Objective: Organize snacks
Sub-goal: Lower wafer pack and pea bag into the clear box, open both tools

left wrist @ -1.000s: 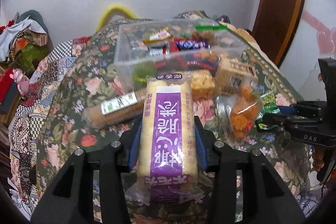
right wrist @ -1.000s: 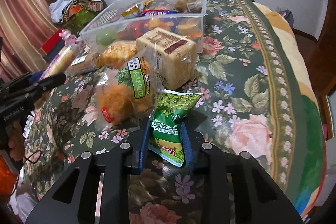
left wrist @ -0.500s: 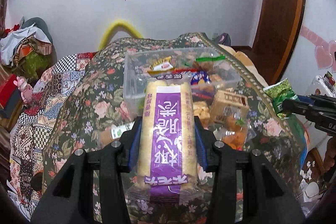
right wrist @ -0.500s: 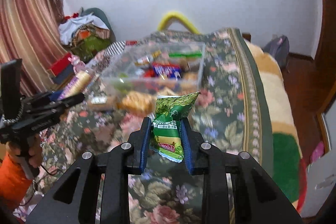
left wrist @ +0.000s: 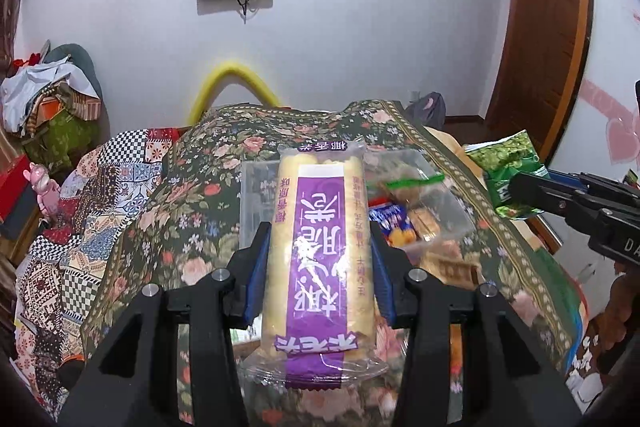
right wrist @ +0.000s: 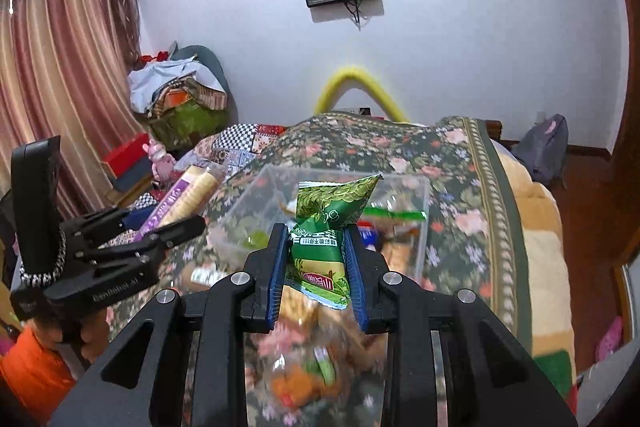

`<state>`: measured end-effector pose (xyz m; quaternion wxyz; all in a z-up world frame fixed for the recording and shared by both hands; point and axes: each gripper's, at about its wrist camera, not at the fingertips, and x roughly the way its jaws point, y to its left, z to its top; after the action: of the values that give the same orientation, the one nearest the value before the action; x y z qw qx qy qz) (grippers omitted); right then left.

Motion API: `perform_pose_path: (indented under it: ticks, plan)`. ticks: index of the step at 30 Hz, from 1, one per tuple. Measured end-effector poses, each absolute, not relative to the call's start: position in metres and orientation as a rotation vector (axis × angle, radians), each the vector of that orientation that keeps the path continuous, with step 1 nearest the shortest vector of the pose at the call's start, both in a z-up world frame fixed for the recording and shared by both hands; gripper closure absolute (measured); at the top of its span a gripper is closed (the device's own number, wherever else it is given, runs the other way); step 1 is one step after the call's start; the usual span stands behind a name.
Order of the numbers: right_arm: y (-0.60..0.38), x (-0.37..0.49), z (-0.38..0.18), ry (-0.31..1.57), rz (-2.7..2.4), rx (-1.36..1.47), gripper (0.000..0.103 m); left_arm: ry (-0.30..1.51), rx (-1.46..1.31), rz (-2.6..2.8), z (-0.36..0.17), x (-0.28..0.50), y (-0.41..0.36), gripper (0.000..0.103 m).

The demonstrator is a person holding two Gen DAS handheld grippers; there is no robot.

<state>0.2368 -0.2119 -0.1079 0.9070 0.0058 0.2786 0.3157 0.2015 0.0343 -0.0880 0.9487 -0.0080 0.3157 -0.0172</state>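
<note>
Left wrist: left gripper (left wrist: 318, 267) clamped on purple-labelled rice-roll packet (left wrist: 320, 247), held above floral bedspread (left wrist: 192, 187). Clear plastic snack bin (left wrist: 448, 203) behind it, holding wrapped snacks.
Right wrist: right gripper (right wrist: 318, 263) clamped on green snack pouch (right wrist: 326, 227), raised in front of bin. Loose snack bags below, blurred.

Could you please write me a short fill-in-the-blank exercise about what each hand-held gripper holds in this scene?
1. The left hand-held gripper is shut on a long snack pack with a ____ label.
2. The right hand-held gripper is shut on a small ____ packet.
3. Ahead of both stands a clear plastic ____ with snacks inside.
4. The bedspread has a ____ pattern.

Missing words: purple; green; box; floral
</note>
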Motion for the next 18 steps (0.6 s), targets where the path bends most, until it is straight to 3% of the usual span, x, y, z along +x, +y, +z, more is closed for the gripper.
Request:
perform_pose_path:
  ticks: [18]
  plan:
    - [-0.154,0.319,-0.135,0.689,0.649,-0.035,0.077,0.743,-0.028,0.048,-0.127,0.310,0.062,0.058]
